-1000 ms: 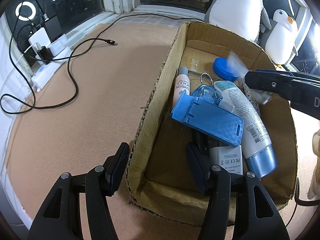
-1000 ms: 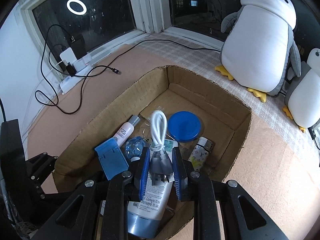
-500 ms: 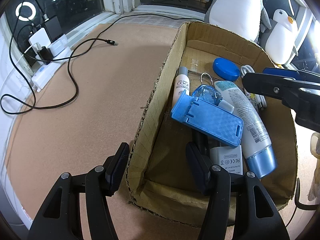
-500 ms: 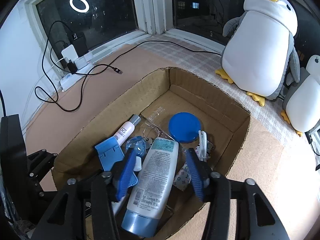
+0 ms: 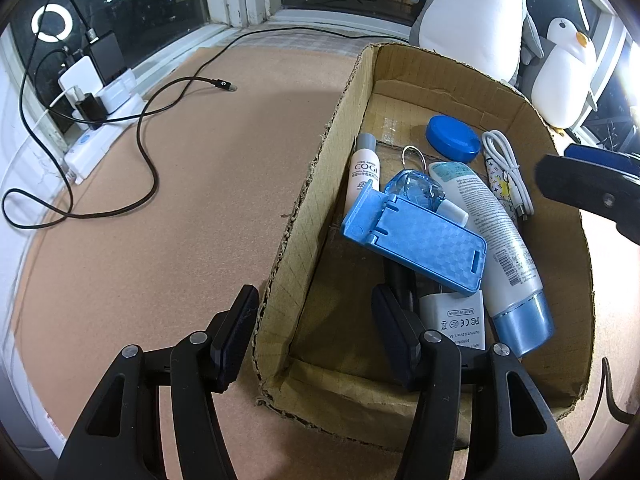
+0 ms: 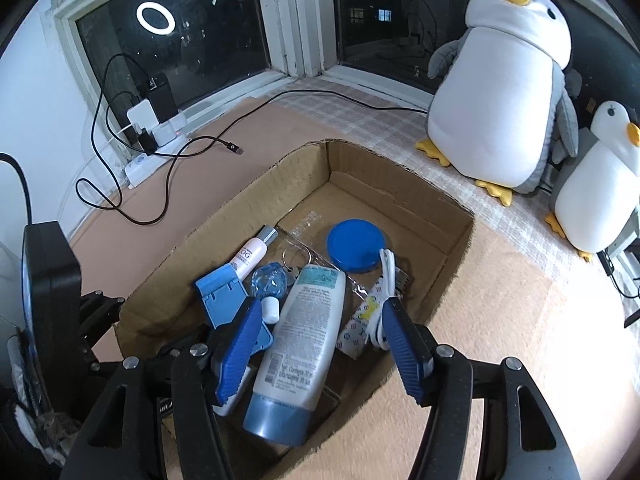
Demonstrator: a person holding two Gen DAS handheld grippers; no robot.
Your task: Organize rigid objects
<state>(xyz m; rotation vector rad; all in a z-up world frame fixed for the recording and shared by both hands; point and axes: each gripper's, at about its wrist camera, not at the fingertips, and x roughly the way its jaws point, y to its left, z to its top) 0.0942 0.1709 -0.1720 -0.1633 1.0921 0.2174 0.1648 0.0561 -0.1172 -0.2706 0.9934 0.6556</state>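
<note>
An open cardboard box (image 5: pixel 312 200) (image 6: pixel 256 188) holds a white lotion tube (image 5: pixel 496 236) (image 6: pixel 304 336), a blue phone stand (image 5: pixel 420 244) (image 6: pixel 220 292), a small white bottle (image 5: pixel 364 172), a blue lid (image 5: pixel 452 138) (image 6: pixel 356 246) and a white charger (image 5: pixel 460 316). A coiled white cable (image 5: pixel 506 168) (image 6: pixel 386 276) lies on a patterned lighter (image 6: pixel 360 320) by the box's right wall. My right gripper (image 6: pixel 322 306) hovers over the box; its jaws are opening and grip nothing. My left gripper (image 5: pixel 314 294) stands open astride the box's near left wall.
A black cable (image 5: pixel 144 140) snakes over the brown mat (image 5: pixel 160 240) to a power strip (image 5: pixel 92 136) with chargers under the window. Two plush penguins (image 6: pixel 500 92) (image 6: pixel 596 192) stand behind the box on the right.
The right gripper was shut on the white cable above the box; it has opened, and the cable now lies in the box on the lighter. The left gripper has not moved.
</note>
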